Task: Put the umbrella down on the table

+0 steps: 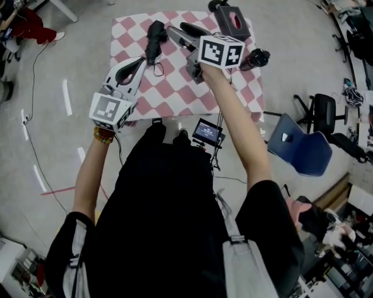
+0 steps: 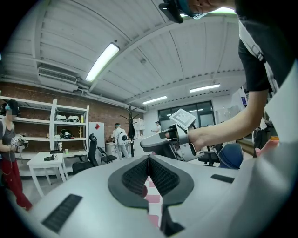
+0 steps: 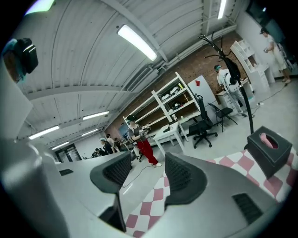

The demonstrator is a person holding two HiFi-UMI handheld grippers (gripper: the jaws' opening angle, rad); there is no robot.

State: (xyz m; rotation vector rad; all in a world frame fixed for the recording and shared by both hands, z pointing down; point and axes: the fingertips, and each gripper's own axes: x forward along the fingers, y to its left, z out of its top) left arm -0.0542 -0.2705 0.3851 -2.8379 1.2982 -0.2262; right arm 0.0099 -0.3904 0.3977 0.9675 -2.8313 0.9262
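Left tool (image 1: 143, 60) clenched on nothing, right tool (image 1: 185, 32) released — umbrella (image 1: 155, 39) flat on the table (image 1: 175, 96) between them

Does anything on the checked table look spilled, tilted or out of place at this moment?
Nothing stands out. The black folded umbrella lies flat on the pink-and-white checked tablecloth, and the black tissue box stands upright near the far edge. No spill is visible.

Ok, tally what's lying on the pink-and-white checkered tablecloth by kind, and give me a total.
Black folded umbrella: 1
Dark grey tissue box with pink tissue: 1
Dark cylindrical bottle: 1
Total: 3
Not counted: a small dark shape at the far edge, too unclear to name.
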